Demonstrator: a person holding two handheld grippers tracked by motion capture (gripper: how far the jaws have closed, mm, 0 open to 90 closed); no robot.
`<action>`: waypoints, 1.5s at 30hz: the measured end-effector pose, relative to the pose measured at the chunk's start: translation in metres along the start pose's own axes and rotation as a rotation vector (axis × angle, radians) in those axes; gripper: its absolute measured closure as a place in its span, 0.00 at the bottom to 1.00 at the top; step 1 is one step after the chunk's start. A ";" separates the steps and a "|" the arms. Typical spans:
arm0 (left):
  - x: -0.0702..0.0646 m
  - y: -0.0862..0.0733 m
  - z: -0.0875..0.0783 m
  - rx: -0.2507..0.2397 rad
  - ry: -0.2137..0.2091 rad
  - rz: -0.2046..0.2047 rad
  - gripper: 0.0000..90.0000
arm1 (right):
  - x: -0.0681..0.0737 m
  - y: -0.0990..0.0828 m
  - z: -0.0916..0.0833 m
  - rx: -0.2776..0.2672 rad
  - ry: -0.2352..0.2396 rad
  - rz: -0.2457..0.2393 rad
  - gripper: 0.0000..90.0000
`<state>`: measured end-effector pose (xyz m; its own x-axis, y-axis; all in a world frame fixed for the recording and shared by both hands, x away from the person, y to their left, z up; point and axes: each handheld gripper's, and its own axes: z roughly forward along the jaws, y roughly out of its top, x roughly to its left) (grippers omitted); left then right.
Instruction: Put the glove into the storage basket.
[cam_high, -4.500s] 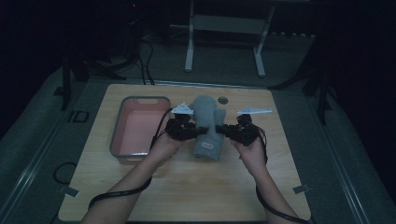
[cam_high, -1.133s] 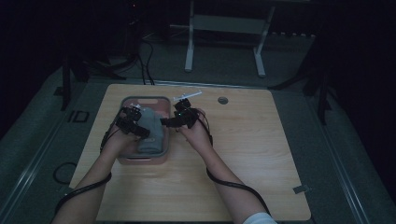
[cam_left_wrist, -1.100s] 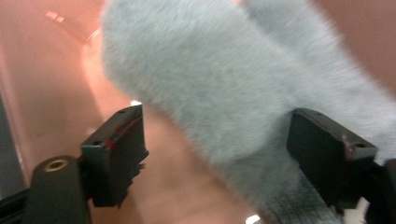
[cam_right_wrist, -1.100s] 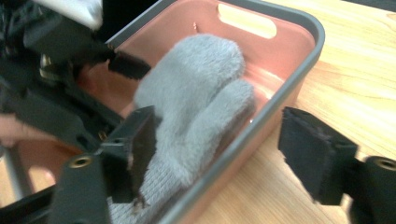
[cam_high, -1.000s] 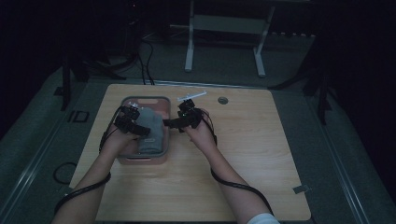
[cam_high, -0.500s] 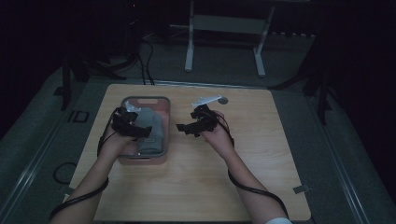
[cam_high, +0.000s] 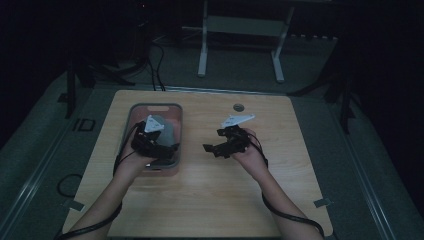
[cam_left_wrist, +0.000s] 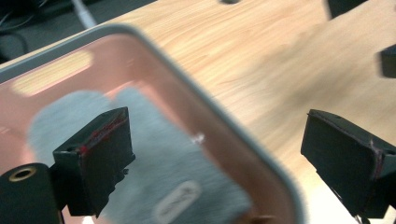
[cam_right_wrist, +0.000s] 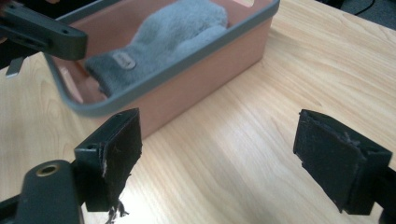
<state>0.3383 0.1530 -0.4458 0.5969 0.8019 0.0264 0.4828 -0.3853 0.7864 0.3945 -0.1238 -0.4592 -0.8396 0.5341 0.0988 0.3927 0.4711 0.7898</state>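
A grey fleece sock (cam_high: 167, 131) with an oval label lies inside the pink tray (cam_high: 131, 118), which has a grey rim. My left gripper (cam_high: 168, 148) hovers over the tray's near end. In the left gripper view its jaws (cam_left_wrist: 219, 144) stand apart above the sock (cam_left_wrist: 187, 158) and the rim (cam_left_wrist: 219, 116); they have just been opening, and no pad touches the sock. My right gripper (cam_high: 213, 149) is over bare table to the right of the tray. Its jaws (cam_right_wrist: 219, 144) have also just been opening, with nothing between them. Beyond them lie the tray wall (cam_right_wrist: 205, 70) and the sock (cam_right_wrist: 177, 28).
The wooden table (cam_high: 300, 165) has a round cable hole (cam_high: 238, 107) near its far edge. Bare wood lies right of the tray and toward the person. A metal stand (cam_high: 240, 25) and cables sit on the dark floor beyond the table.
Both grippers have let go of the sock, which now lies in the tray. The right gripper has moved right, away from the tray. The left one has drawn back toward the near end and risen.
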 end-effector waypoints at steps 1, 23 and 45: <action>-0.005 0.001 0.000 -0.006 -0.012 0.006 0.10 | -0.001 -0.003 -0.003 0.000 -0.001 -0.005 0.17; -0.083 -0.006 0.038 -0.018 -0.241 0.189 0.10 | -0.014 -0.075 -0.038 0.023 0.035 0.011 0.17; -0.113 -0.045 0.081 0.014 -0.358 0.213 0.10 | -0.020 -0.151 -0.066 0.050 0.050 -0.011 0.17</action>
<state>0.3006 0.0427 -0.5339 0.8682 0.4953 -0.0305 0.3316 -0.5332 0.7783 0.3275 -0.2517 -0.5406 -0.8610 0.4937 0.1218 0.4009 0.5116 0.7600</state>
